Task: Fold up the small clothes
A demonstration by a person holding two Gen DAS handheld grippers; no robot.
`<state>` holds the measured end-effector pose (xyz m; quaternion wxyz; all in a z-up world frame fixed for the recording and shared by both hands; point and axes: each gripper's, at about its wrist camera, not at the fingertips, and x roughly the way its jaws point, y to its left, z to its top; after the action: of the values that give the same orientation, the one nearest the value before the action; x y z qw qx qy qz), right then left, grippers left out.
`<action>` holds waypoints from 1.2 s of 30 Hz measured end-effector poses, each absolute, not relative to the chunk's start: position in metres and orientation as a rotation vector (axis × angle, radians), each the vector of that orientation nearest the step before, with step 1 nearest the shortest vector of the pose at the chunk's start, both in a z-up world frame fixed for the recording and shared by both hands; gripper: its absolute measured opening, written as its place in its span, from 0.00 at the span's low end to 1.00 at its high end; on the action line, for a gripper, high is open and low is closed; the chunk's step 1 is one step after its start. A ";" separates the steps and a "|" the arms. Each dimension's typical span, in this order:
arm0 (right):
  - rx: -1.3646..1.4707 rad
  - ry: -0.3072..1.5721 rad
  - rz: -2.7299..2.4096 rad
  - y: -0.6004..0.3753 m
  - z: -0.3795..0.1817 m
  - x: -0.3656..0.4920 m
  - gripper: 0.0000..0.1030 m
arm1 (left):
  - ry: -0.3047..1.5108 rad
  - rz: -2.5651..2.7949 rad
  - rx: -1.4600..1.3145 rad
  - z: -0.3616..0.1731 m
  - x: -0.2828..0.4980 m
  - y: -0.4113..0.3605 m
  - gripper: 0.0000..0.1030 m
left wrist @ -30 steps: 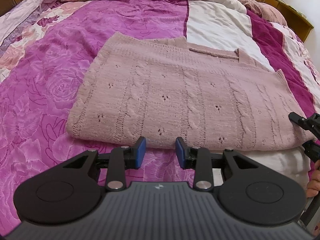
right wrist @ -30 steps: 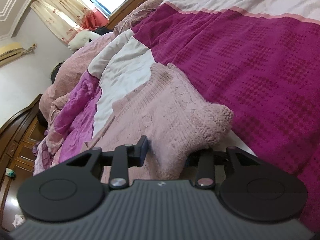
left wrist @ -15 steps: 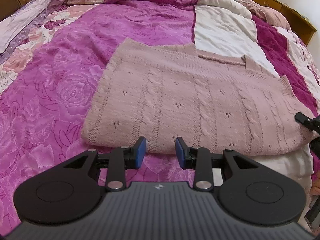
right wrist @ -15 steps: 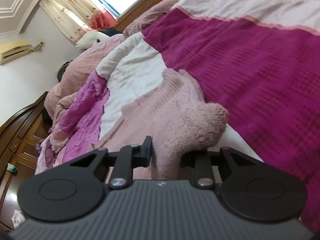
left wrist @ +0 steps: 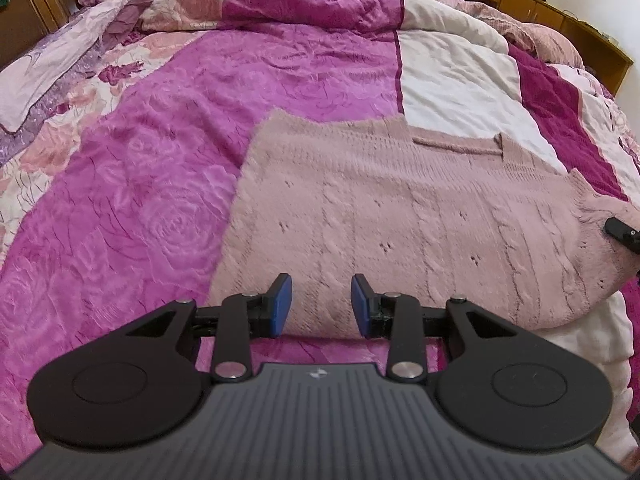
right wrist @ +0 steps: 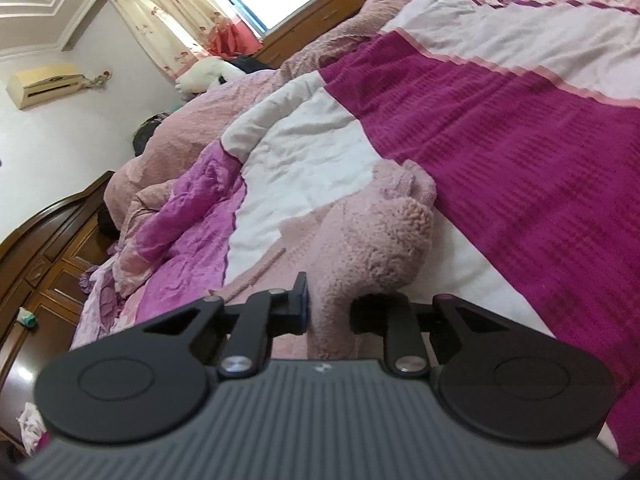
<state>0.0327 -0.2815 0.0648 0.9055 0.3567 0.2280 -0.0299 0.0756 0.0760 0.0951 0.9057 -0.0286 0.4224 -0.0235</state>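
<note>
A dusty-pink cable-knit sweater (left wrist: 400, 216) lies folded flat on the bed. My left gripper (left wrist: 321, 306) is open, its blue pads at the sweater's near edge, with knit between the fingers but not clamped. My right gripper (right wrist: 330, 306) is shut on the sweater's right edge (right wrist: 384, 240), which bunches up and lifts between its fingers. The tip of the right gripper (left wrist: 624, 232) shows at the sweater's right side in the left wrist view.
The bed is covered by a patchwork quilt of magenta (left wrist: 160, 184), white (left wrist: 452, 92) and dark crimson (right wrist: 520, 140) panels. Wooden cabinets (right wrist: 44, 272) stand past the bed. A heap of pink bedding (right wrist: 180, 140) lies at the far end.
My left gripper has shifted right and forward along the sweater's near edge. My right gripper has closed on the right edge and lifted it, bunching the knit.
</note>
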 end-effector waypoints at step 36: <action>0.347 0.574 0.384 -0.083 0.106 0.090 0.17 | 0.835 0.071 -0.117 0.098 0.077 0.156 0.39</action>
<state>0.0897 -0.0833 0.1065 0.9262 0.1692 0.2800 0.1873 0.0773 0.1556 0.0985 0.9119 -0.0568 0.4051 0.0346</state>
